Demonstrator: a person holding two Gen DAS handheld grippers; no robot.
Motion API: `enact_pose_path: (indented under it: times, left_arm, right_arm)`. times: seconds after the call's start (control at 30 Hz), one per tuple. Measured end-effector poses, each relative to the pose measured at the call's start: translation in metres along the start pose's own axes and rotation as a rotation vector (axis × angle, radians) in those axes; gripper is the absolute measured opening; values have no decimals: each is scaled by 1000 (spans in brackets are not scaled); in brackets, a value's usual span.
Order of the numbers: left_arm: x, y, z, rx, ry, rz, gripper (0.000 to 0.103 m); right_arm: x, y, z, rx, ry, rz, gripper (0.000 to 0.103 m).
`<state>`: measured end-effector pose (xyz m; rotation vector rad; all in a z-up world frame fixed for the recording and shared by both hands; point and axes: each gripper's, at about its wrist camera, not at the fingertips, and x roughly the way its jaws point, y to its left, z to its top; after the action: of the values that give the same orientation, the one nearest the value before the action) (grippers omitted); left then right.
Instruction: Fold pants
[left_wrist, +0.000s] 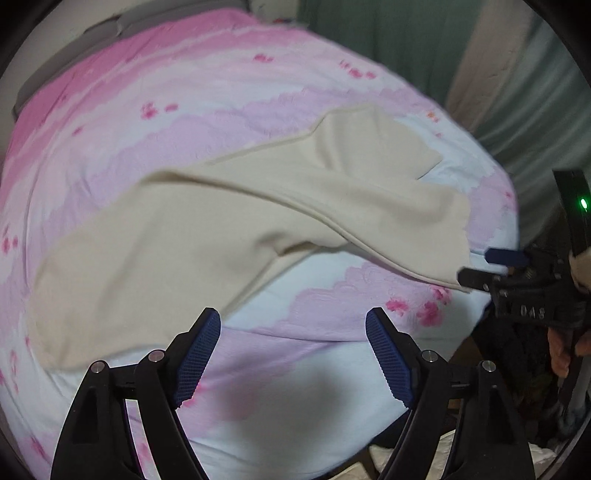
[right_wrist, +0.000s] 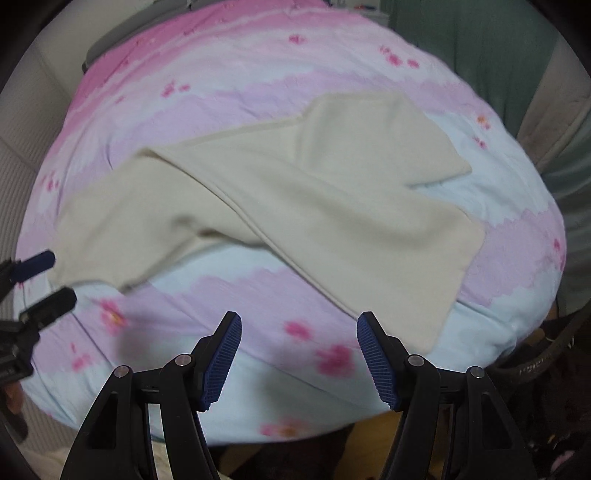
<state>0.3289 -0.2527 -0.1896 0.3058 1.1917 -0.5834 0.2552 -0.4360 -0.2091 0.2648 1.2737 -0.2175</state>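
Cream pants (left_wrist: 236, 218) lie spread on the pink and blue bed cover (left_wrist: 147, 110), waist at the left, two legs running right. They also show in the right wrist view (right_wrist: 317, 206). My left gripper (left_wrist: 293, 325) is open and empty, above the cover just in front of the pants' near edge. My right gripper (right_wrist: 299, 328) is open and empty, hovering over the cover near the lower leg's hem. Each gripper shows in the other's view: the right one (left_wrist: 476, 266) by the leg hem, the left one (right_wrist: 51, 277) by the waist.
The bed's near edge (right_wrist: 295, 432) drops to a wooden floor. Green and beige curtains (left_wrist: 443, 44) hang behind the bed at the right. A grey headboard (left_wrist: 74, 48) runs along the far left. Dark clutter (right_wrist: 546, 387) sits on the floor at the right.
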Motion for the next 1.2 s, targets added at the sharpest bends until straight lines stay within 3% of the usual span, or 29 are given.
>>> enact_pose_path:
  times: [0.17,0.33,0.77,0.8,0.87,0.9,1.0,1.2]
  left_arm:
    - [31,-47,-8,-153,93,29,81]
    - [48,-75,-16,-227,141,82,81]
    - [62,-81,-16,-265,216,150,81]
    - [64,-80,-14,-262,219,150,81]
    - [65,-79,-9,-253,220,152,81]
    - [65,-78,-6,-245,218,150,81]
    - [63,-74,7,-220,196,150,81]
    - [50,-59,49,-226,114,134,81]
  right_arm:
    - [40,-52,-8,-65,108,50,66]
    - [74,-80,-12,-164,187,75,66]
    - [138,-81,-26,-313,300,54,65]
    - [141,-80,-26,-314,303,47,63]
    - [143,-79,-22,-325,289,27,37]
    - [141,-80,-19,-332,278,13,12]
    - [129,-89,-4,-292,269,44,7]
    - [30,-136,74,-133,-15,31,7]
